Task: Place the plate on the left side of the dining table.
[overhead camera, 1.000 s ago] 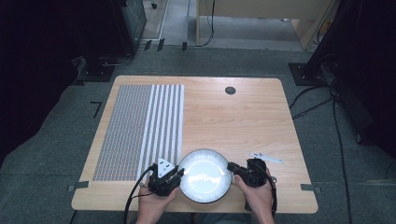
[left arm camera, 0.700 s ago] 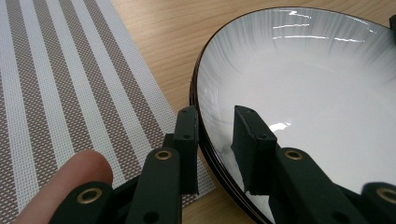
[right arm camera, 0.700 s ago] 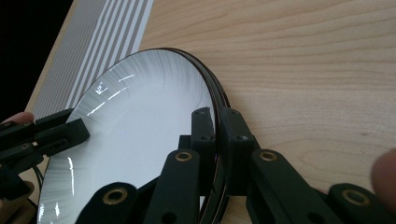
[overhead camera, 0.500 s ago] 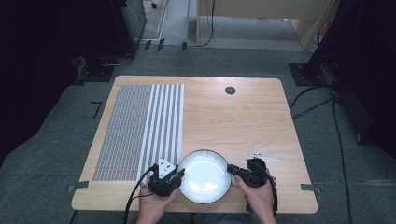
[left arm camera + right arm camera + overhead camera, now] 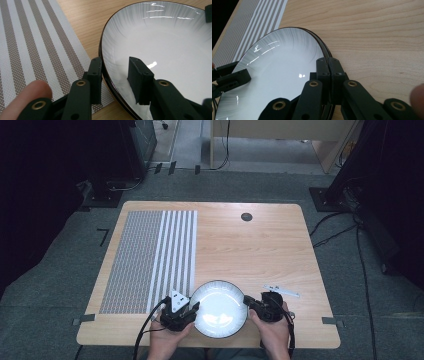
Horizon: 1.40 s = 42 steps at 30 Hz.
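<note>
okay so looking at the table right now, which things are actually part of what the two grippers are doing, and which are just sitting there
In use:
white plate, at the near edge
left gripper, jaws open astride the plate's rim
right gripper, shut on the opposite rim

Lying about:
striped placemat, its corner beside the plate
small white strip near the right gripper
round dark disc at the far edge

I see a white plate [image 5: 218, 309] with a thin black rim and faint grey streaks fanning in from its edge, sitting on my pale wood-grain table [image 5: 260, 245]. Just left of the plate lies a placemat [image 5: 150, 260], brown-and-white mesh weave, with white stripes on the side nearest the plate. Both grippers at the plate are black, left gripper [image 5: 116, 77] and right gripper [image 5: 328, 75].
</note>
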Each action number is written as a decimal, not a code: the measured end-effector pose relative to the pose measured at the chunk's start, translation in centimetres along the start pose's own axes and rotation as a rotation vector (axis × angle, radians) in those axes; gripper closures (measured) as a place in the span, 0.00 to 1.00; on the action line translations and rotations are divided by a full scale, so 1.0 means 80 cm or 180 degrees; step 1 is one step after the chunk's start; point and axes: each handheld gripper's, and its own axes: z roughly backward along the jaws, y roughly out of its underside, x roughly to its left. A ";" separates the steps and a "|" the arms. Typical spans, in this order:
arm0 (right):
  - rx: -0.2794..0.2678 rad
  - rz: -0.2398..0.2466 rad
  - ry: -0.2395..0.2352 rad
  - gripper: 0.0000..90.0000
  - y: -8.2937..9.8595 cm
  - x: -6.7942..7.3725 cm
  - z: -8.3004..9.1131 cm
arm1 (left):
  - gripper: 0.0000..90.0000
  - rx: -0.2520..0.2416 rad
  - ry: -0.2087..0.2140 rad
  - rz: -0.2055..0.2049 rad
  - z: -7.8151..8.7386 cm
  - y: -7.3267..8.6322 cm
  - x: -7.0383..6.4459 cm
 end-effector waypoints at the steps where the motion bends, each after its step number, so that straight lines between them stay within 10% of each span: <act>1: -0.0010 -0.0001 0.0002 0.99 0.000 0.000 0.000 | 0.68 0.0021 0.0013 -0.0003 -0.001 0.000 0.000; 29: -0.0193 0.0193 0.0137 1.00 -0.011 -0.005 0.022 | 0.63 -0.0289 0.0211 0.0136 0.019 -0.010 0.003; 42: -0.0254 0.0252 0.0205 1.00 -0.010 -0.006 0.031 | 0.69 -0.0145 0.0304 0.0087 0.005 -0.011 -0.010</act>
